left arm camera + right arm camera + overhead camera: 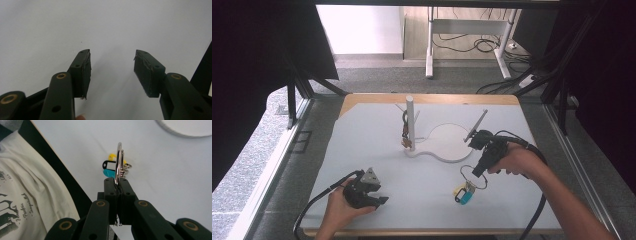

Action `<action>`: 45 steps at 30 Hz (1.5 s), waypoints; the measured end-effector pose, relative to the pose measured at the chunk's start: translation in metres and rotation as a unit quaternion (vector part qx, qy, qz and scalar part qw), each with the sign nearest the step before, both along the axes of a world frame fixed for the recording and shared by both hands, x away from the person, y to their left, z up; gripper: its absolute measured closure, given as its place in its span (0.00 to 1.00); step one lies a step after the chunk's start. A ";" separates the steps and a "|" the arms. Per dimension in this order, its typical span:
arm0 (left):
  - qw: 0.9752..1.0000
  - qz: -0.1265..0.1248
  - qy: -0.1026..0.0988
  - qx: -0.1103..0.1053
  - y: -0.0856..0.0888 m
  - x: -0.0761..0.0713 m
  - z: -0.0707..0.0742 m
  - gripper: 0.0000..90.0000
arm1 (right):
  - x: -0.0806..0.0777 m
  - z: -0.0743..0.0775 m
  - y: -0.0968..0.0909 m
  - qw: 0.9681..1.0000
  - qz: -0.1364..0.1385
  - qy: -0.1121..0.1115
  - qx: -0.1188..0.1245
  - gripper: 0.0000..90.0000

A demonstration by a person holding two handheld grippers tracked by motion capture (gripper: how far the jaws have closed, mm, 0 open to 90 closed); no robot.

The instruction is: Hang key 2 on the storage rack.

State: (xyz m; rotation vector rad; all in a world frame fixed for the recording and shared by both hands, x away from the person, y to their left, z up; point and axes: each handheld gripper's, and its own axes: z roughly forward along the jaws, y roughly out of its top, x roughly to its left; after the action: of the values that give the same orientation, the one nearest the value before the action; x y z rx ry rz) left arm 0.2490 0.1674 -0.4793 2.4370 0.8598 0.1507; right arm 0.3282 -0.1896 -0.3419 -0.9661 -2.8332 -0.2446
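My right gripper (475,172) is shut on a thin metal key ring (473,176), which stands on edge between its pads (110,192). From the ring (118,162) hang yellow, black and teal key tags (109,168); in the high view the tags (463,194) lie on the table under the ring. A white stand with an upright post (410,122) and a round base (447,143) sits mid-table, with a dark keychain (405,131) hanging on the post. My left gripper (382,197) rests near the front left of the table, jaws apart over bare tabletop, with nothing between its pads (83,72).
The grey tabletop (362,150) has a wooden rim. A slanted peg (477,125) rises from the stand's far right. Black frame legs and a curtain flank the table. The person's pale printed shirt (22,190) is seen beyond the near table edge.
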 end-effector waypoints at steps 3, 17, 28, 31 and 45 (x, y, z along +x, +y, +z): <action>1.000 0.001 0.000 -0.001 0.000 0.000 0.000 0.54 | 0.006 0.011 -0.002 1.000 -0.006 -0.008 -0.004 0.97; 1.000 -0.003 0.001 0.003 0.000 0.001 -0.001 0.54 | 0.035 0.044 -0.006 0.999 -0.030 -0.021 -0.002 0.98; 1.000 -0.002 0.001 0.001 -0.001 0.000 -0.002 0.54 | 0.057 0.060 -0.007 0.998 -0.047 -0.036 0.011 0.98; 1.000 -0.002 0.001 0.001 0.000 0.000 -0.002 0.54 | 0.062 0.066 -0.007 0.998 -0.054 -0.040 0.020 0.98; 1.000 -0.001 0.002 -0.002 0.000 0.000 -0.002 0.54 | 0.086 0.075 0.004 0.996 -0.067 -0.040 0.033 0.98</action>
State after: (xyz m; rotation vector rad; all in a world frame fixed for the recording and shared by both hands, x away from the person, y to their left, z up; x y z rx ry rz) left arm 0.2490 0.1671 -0.4808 2.4358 0.8585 0.1430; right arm 0.4145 -0.1858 -0.2666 -1.1575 -2.8138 -0.3964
